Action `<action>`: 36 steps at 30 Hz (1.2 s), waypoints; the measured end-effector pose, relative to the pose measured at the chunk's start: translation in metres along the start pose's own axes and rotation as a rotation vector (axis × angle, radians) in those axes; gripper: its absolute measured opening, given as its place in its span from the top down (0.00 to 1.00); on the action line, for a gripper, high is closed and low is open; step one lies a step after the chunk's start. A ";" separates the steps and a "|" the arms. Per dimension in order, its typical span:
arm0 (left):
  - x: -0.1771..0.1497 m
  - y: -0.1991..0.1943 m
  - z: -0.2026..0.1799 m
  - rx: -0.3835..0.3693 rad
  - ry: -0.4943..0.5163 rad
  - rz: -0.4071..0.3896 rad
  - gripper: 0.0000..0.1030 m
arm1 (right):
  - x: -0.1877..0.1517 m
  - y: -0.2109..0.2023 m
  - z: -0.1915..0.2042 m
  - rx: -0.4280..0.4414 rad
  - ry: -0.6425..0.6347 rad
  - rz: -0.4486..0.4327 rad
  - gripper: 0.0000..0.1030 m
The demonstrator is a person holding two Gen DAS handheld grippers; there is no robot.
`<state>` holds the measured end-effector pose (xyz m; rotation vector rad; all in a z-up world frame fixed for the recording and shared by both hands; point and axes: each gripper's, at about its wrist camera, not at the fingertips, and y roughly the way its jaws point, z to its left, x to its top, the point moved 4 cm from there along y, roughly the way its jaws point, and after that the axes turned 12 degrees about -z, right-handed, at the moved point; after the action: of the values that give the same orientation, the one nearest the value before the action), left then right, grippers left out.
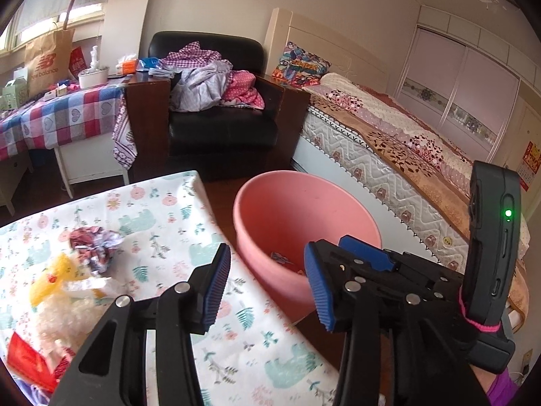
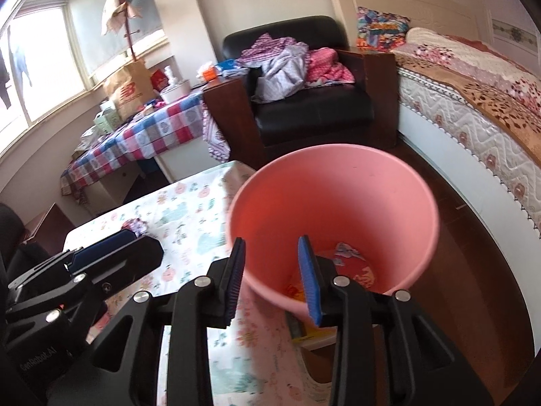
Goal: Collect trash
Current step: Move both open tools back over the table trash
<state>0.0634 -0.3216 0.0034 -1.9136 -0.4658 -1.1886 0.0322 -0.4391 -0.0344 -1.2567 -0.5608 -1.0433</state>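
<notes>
A pink bin (image 1: pixel 304 209) stands on the floor beside the table with the floral cloth (image 1: pixel 169 223); it also shows in the right wrist view (image 2: pixel 338 196), with a few scraps at its bottom (image 2: pixel 351 264). My left gripper (image 1: pixel 267 284) is open and empty over the table's right edge. My right gripper (image 2: pixel 274 280) is open and empty, above the bin's near rim; it shows in the left wrist view (image 1: pixel 365 257). On the table lie a crumpled patterned paper ball (image 1: pixel 94 247), a yellow and white wrapper (image 1: pixel 64 291) and a red packet (image 1: pixel 27 358).
A black armchair (image 1: pixel 219 108) piled with clothes stands behind. A bed (image 1: pixel 405 142) runs along the right. A side table with a checked cloth (image 1: pixel 61 115) carries a paper bag and boxes. Dark wood floor (image 2: pixel 473 270) lies between bin and bed.
</notes>
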 end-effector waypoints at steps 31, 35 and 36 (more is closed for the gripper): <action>-0.013 -0.110 0.233 0.264 -0.118 0.127 0.55 | -0.051 0.038 0.215 0.364 -0.225 0.218 0.56; -0.010 -0.091 0.236 0.254 -0.122 0.159 0.55 | -0.053 0.042 0.232 0.362 -0.280 0.219 0.56; -0.008 -0.088 0.238 0.253 -0.132 0.156 0.55 | -0.054 0.044 0.235 0.364 -0.289 0.222 0.56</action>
<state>0.1350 -0.0790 -0.0173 -1.7801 -0.5018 -0.8627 0.0901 -0.2011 -0.0384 -1.1194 -0.7742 -0.5458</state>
